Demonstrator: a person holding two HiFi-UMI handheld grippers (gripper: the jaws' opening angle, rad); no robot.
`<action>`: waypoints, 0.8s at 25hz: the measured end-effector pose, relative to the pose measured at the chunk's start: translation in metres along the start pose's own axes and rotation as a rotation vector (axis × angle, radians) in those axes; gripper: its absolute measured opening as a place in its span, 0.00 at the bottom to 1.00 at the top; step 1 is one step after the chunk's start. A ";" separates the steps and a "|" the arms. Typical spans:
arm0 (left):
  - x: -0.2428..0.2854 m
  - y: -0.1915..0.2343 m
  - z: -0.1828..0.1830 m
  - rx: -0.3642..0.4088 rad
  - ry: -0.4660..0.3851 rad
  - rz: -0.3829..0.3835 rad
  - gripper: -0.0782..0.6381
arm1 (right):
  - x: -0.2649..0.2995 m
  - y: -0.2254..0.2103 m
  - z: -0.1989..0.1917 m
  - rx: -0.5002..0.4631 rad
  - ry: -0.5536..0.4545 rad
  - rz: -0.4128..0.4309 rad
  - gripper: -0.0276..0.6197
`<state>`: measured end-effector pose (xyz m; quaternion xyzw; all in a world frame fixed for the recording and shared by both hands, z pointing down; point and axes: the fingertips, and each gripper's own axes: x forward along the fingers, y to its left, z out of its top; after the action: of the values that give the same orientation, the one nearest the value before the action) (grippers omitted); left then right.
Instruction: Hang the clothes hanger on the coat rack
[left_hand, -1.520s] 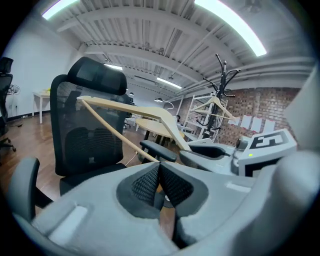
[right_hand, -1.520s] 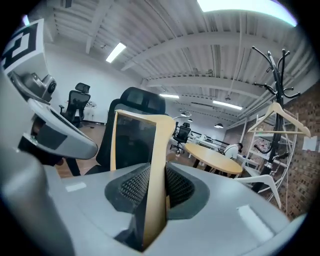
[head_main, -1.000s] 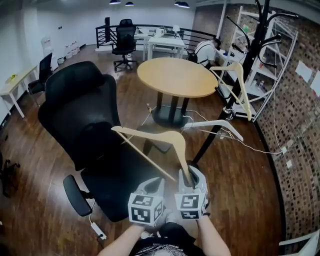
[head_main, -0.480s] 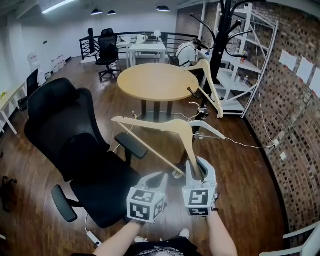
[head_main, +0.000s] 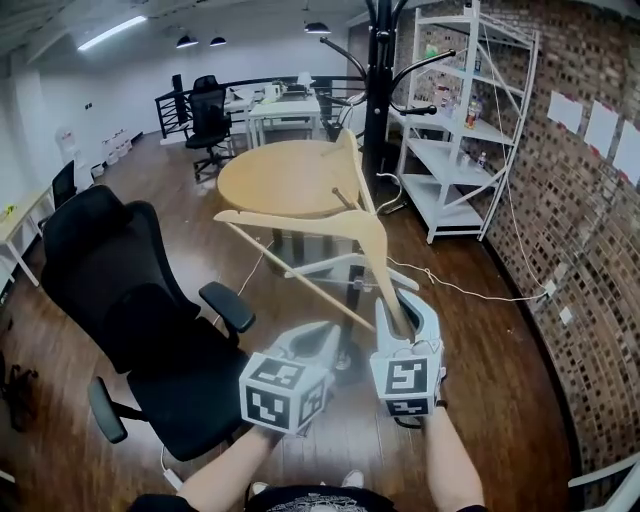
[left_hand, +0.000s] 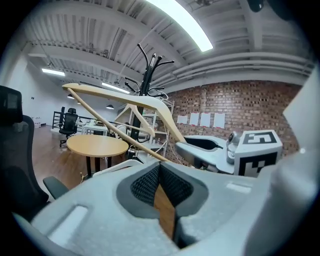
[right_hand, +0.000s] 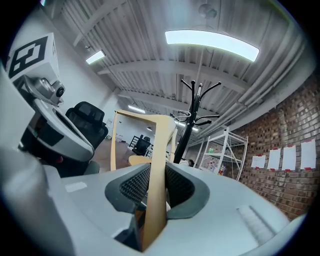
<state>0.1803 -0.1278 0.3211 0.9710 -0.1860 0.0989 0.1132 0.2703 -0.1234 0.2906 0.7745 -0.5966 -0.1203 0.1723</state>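
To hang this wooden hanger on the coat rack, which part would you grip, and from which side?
Grip the hanger at its near arm end, from the person's side, as the right gripper does: that flat arm slots between the jaws, leaving the top clear toward the coat rack.

The wooden floor (head_main: 500, 390) carries a black chair (head_main: 130, 310), a round table (head_main: 275, 180), the coat rack (head_main: 378, 95) and a white shelf (head_main: 455, 130); cables (head_main: 470, 291) lie on it.

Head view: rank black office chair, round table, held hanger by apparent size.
Largest: black office chair.
Then round table and hanger, spanning about alike; the hanger sits nearer the camera, so I won't rank them.
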 end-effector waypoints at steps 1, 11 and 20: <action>0.008 -0.007 0.007 0.003 -0.006 -0.002 0.12 | 0.002 -0.012 0.000 0.000 -0.007 0.004 0.18; 0.085 -0.059 0.053 0.030 -0.042 -0.012 0.12 | 0.030 -0.104 0.005 -0.018 -0.088 0.043 0.18; 0.132 -0.071 0.084 0.048 -0.060 -0.040 0.12 | 0.068 -0.160 0.025 -0.026 -0.155 0.047 0.18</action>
<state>0.3404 -0.1299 0.2587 0.9795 -0.1673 0.0721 0.0862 0.4193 -0.1555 0.2036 0.7465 -0.6244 -0.1834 0.1384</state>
